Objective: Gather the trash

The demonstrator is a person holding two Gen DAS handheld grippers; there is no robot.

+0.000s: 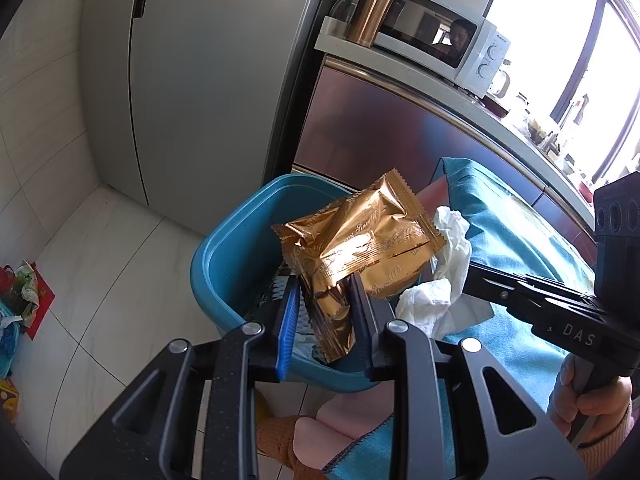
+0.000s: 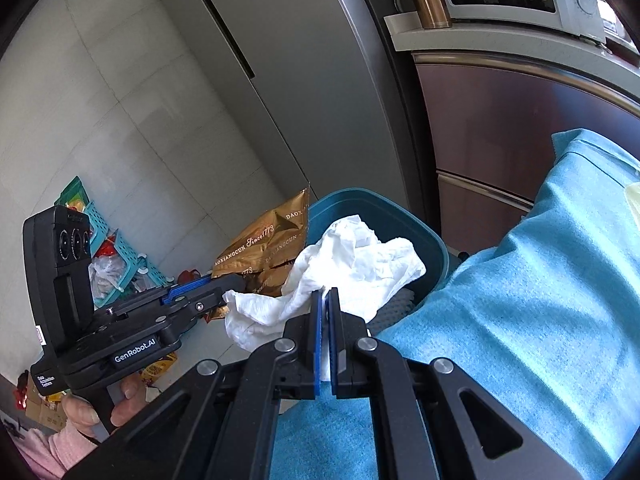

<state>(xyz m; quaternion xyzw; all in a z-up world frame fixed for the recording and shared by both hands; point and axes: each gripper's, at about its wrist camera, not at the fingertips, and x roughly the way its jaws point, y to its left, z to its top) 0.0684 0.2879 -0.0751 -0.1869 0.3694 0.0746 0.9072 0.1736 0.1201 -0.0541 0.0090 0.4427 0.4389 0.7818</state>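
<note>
My left gripper (image 1: 324,288) is shut on a crumpled gold snack wrapper (image 1: 364,240), held over the blue trash bin (image 1: 224,256). The same gold wrapper (image 2: 268,248) shows in the right wrist view, pinched by the left gripper (image 2: 232,284) at left. My right gripper (image 2: 325,296) is shut on a crumpled white tissue (image 2: 352,264), which hangs above the bin (image 2: 404,216). In the left wrist view the tissue (image 1: 444,276) dangles from the right gripper (image 1: 468,276) beside the wrapper. Some trash lies inside the bin, mostly hidden.
A table under a teal cloth (image 2: 520,300) stands right of the bin. Behind are a grey fridge (image 1: 200,80), a steel cabinet (image 1: 380,128) and a microwave (image 1: 440,40) with a copper tumbler (image 1: 372,8). Baskets and bags (image 2: 116,264) clutter the floor at left.
</note>
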